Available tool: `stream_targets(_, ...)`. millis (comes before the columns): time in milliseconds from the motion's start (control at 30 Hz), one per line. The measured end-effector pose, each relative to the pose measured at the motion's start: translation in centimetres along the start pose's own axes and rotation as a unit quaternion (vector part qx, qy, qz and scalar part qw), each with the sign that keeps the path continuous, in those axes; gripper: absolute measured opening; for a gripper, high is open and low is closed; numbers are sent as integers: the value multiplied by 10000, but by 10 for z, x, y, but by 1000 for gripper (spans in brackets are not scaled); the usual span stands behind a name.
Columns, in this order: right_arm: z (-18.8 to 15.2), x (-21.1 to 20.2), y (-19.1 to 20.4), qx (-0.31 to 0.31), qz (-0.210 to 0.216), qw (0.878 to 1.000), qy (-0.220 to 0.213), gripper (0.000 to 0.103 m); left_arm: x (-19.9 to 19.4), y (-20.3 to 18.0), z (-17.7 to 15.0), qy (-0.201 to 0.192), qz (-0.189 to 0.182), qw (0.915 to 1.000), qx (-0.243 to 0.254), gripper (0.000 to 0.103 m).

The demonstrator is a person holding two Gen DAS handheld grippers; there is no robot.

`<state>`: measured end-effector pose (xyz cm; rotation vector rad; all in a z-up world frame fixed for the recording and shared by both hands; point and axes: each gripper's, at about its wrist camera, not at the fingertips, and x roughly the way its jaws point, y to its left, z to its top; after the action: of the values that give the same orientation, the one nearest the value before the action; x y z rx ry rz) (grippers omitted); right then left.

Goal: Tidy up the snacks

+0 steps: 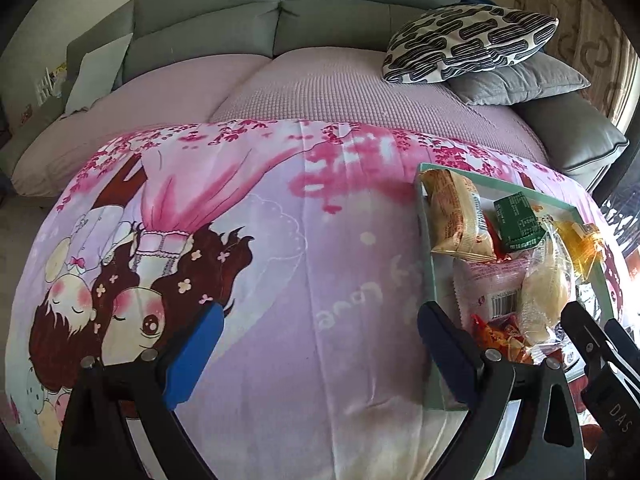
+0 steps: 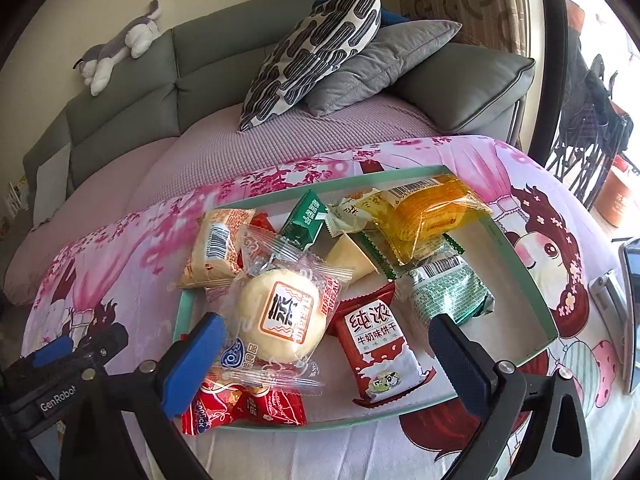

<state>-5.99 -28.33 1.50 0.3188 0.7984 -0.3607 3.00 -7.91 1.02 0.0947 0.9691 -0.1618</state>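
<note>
Snacks lie heaped in a shallow mint-green tray (image 2: 520, 264) on a table draped with a pink cartoon-print cloth (image 1: 320, 264); behind it stands a grey sofa (image 1: 240, 20) with a patterned cushion (image 2: 316, 52). The right gripper (image 2: 326, 356) hangs over the tray's near edge, jaws spread wide and gripping nothing; a round pale bun in crinkly clear wrap (image 2: 280, 316) lies between its blue pads, and a red biscuit packet (image 2: 378, 354) sits just beside it. A glossy yellow packet (image 2: 432, 210) tops the far pile. The left gripper (image 1: 316, 344), likewise released, hovers over bare cloth with the tray at its right finger.
</note>
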Motion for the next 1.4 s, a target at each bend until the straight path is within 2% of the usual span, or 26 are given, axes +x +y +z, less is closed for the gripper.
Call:
stream_targets(233, -4, -3, 9, -120, -17, 9999, 22, 103, -10, 11, -10, -66, 470, 9989, 5, 98)
stream_targets(333, -7, -7, 13, -216, -42, 9998, 10, 103, -14, 11, -15, -141, 694, 9973, 188, 98)
stream_targets(467, -8, -15, 18, -266, 44, 9996, -28, 103, -17, 18, -22, -56, 571, 9983, 81, 98)
stream_targets(900, -21, -30, 27, -502, -72, 9987, 2, 103, -22, 42, -40, 55, 617, 9980, -143, 98)
stream_targets(1400, -41, -34, 31, -667, -91, 9976, 182, 103, -22, 44, -53, 181, 537, 9983, -115, 98)
